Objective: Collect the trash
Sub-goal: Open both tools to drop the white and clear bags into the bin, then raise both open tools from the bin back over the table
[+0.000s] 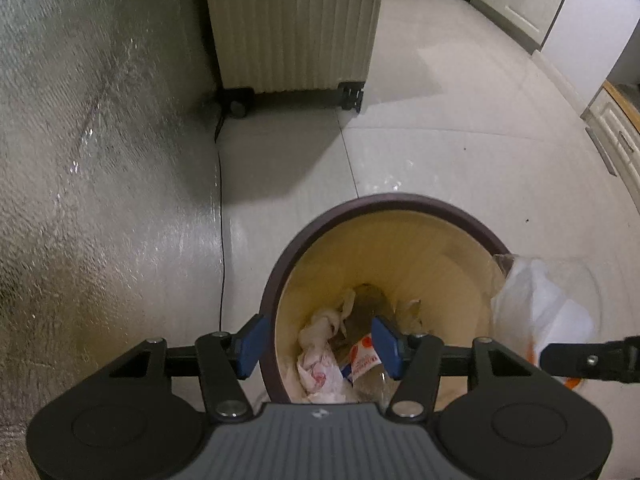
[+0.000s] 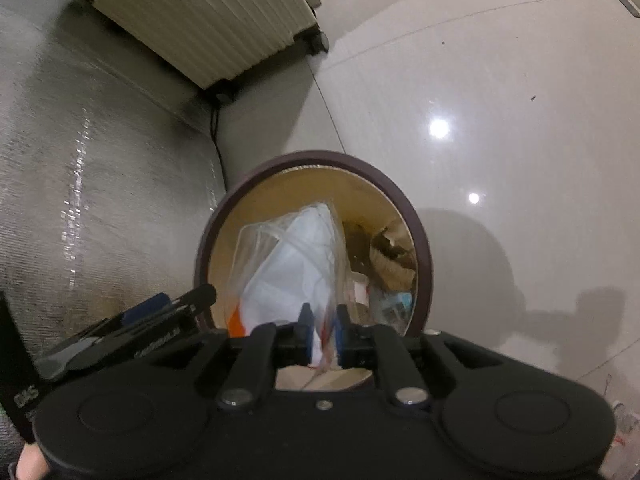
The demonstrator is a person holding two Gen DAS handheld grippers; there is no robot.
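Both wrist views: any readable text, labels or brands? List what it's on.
"DAS" (partial, cut off by the frame edge): on the dark object at the lower left of the right wrist view.
Red print on the white wrapper in the bin: too blurred to read.
Grey lettering on the left gripper body, seen in the right wrist view: unreadable.

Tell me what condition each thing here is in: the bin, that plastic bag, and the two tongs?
Bin: upright, no lid, crumpled wrappers and paper lying at the bottom.
Plastic bag: clear with white contents, hanging over the bin's mouth, not yet dropped in.
Right tongs: nearly closed, the bag's top pinched between them.
Left tongs: open and holding nothing, straddling the near rim of the bin.
Ribbed suitcase: standing upright on its wheels, closed.
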